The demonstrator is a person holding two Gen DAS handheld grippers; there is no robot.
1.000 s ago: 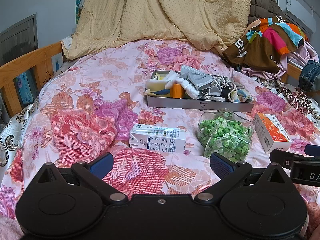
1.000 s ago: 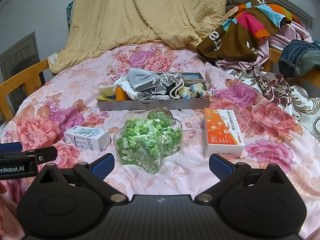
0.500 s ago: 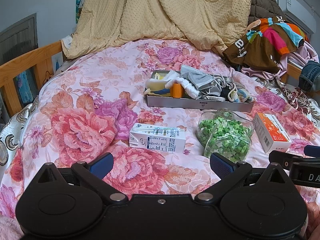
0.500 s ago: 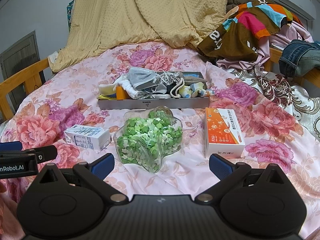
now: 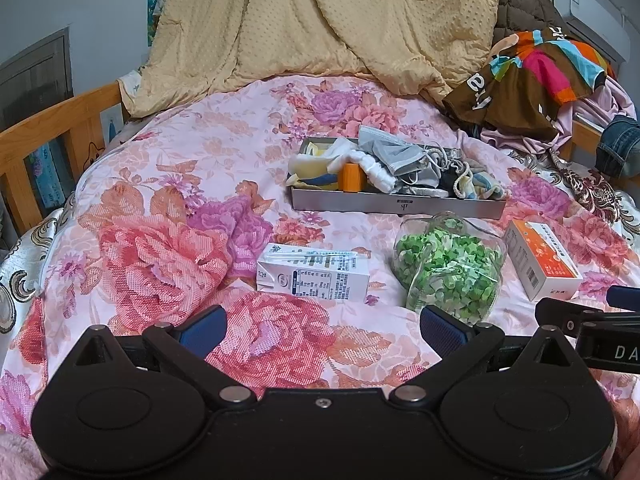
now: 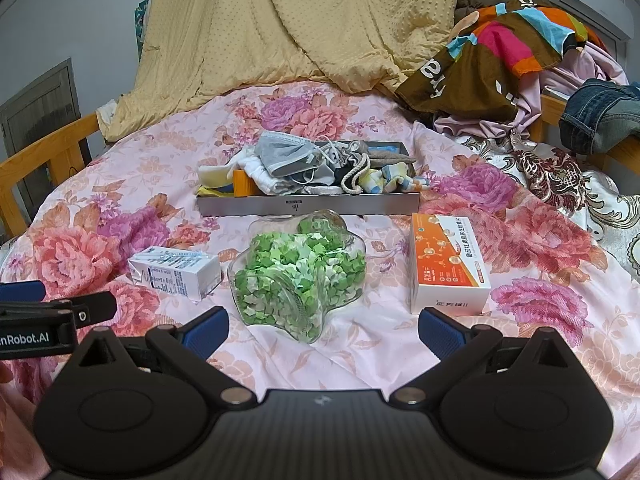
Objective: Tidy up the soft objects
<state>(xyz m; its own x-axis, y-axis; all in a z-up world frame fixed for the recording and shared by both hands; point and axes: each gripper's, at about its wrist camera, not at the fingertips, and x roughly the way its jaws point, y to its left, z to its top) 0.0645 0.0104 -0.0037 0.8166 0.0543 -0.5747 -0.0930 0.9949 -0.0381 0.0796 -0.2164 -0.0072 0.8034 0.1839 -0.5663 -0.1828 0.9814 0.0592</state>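
Observation:
A grey metal tray [image 5: 396, 206] [image 6: 308, 204] rests on the floral bedspread, heaped with soft items: a grey face mask [image 5: 390, 152] [image 6: 286, 152], white cloth, socks and an orange block [image 5: 351, 177]. My left gripper [image 5: 322, 330] hovers open and empty over the bedspread, short of a white carton [image 5: 312, 272]. My right gripper [image 6: 322, 328] is open and empty too, just behind a clear star-shaped jar of green paper stars [image 6: 298, 276] [image 5: 448, 268]. Each gripper's side shows at the edge of the other's view.
An orange-and-white box [image 6: 446, 264] [image 5: 542, 258] lies right of the jar. A yellow blanket [image 5: 320, 20] is piled at the back, colourful clothes [image 6: 500, 52] and jeans [image 6: 600, 112] at the right. A wooden bed rail [image 5: 44, 128] runs along the left.
The right gripper's view has edged slightly closer to the jar and tray. The left gripper has barely moved. Both stay open.

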